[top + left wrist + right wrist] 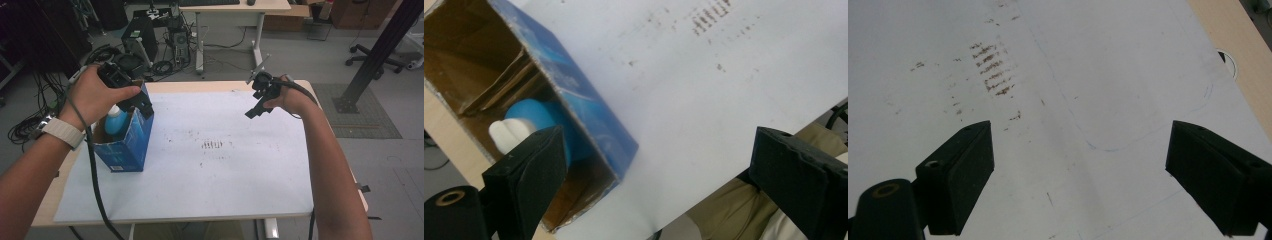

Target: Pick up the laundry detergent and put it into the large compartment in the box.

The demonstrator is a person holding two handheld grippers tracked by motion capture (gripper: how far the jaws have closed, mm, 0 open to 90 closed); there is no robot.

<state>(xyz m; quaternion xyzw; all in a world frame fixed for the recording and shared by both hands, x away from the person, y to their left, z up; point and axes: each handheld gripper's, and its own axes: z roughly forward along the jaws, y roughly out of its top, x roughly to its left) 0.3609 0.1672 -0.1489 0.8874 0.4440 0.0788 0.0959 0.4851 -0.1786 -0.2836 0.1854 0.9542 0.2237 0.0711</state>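
Looking down from the high view, the left gripper hovers over the open top of a blue carton with a blue bottle standing inside, while the right gripper hangs well apart over the white mat. In the left gripper view the jaws stand wide apart and empty — the bottle's white cap sits just beyond the near jaw, inside the carton. In the right gripper view the jaws are likewise spread, holding nothing, with smudges on the mat ahead. The step looks like reaching for the bottle; next, the left jaws would need to straddle the cap and close.
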